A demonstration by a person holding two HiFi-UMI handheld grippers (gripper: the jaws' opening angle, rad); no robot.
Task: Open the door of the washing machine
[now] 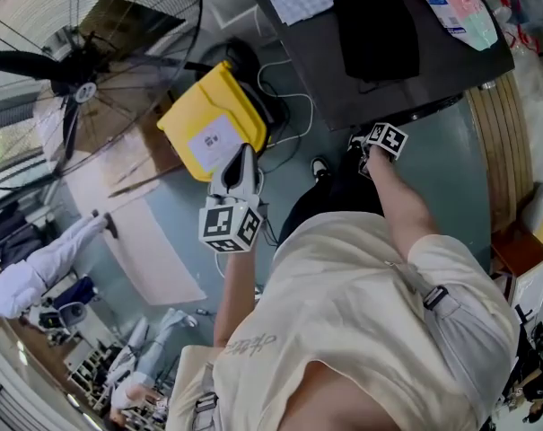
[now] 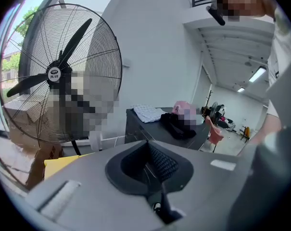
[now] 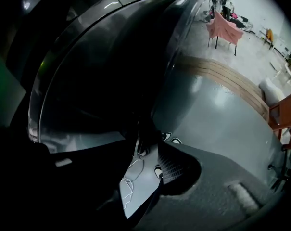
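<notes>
Right tongs [image 3: 146, 150] point steeply down at the front of the washing machine [image 1: 343, 70]. Their jaws stand apart and clamp nothing: through the gap I see only grey floor [image 3: 217, 119] and a loose white cable [image 3: 128, 177]. Just above and to the left of these jaws curves the round dark door [image 3: 102, 66], not swung out from the machine, and its lower rim comes down close to the jaw tips. Whether my left-hand jaw touches that rim I cannot tell, because that side lies in deep shadow. Left tongs [image 1: 241, 157] hang in the air, well apart from the machine, with their jaws brought together and nothing between them. Under their tips, down on the floor, sits a yellow bin [image 1: 215, 119] with a white label. Ahead and to the right of those tips I see the machine's flat top, which carries a checked cloth [image 2: 147, 113] and a black garment [image 2: 176, 126]. Ahead and to the left of them stands a big floor fan [image 2: 54, 73] in its wire cage. Far beyond the right tongs a wooden strip [image 3: 227, 73] crosses the floor, and past it stands a chair draped in pink [image 3: 223, 27].
</notes>
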